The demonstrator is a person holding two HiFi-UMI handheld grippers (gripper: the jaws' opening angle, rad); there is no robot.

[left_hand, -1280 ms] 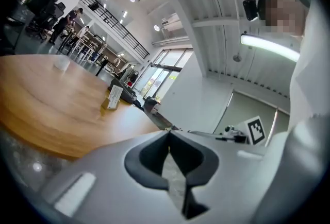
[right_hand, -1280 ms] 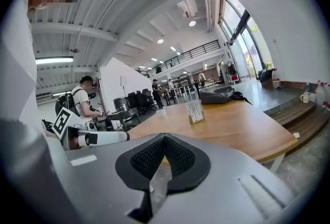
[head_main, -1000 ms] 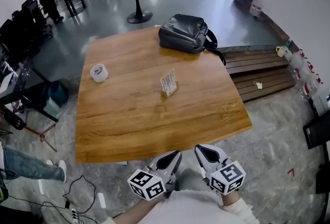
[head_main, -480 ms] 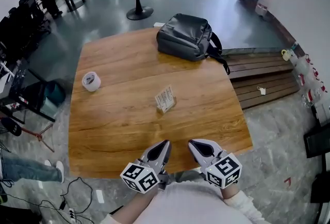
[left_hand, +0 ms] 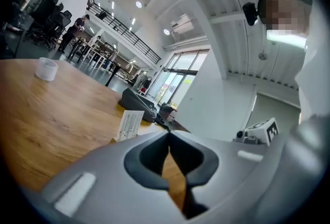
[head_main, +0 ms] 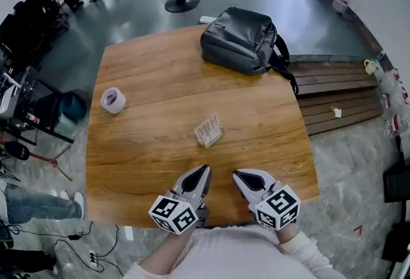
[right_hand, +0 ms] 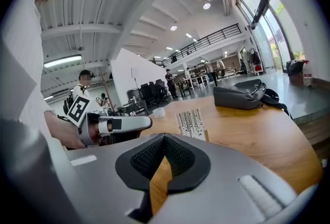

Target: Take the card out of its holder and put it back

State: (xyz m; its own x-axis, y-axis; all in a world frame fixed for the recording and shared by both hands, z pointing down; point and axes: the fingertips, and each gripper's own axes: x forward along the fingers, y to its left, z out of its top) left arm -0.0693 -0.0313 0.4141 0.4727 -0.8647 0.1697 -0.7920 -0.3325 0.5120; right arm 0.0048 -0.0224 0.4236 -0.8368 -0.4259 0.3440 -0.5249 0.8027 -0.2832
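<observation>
A white printed card (head_main: 208, 127) stands upright in a small wooden holder (head_main: 212, 138) near the middle of the wooden table (head_main: 154, 143). It also shows in the left gripper view as the card (left_hand: 129, 124) and in the right gripper view as the card (right_hand: 191, 122). My left gripper (head_main: 204, 172) and right gripper (head_main: 238, 175) hover side by side over the table's near edge, a short way in front of the card. Both are shut with nothing between the jaws. The left gripper (right_hand: 124, 124) appears in the right gripper view.
A dark grey backpack (head_main: 246, 40) lies at the table's far right. A roll of white tape (head_main: 113, 100) sits at the left side. Wooden steps (head_main: 333, 98) lie right of the table. Cables and gear lie on the floor at the left.
Both grippers have come forward from below the table's edge to above it, closer to the card. The head view has shifted nearer the table.
</observation>
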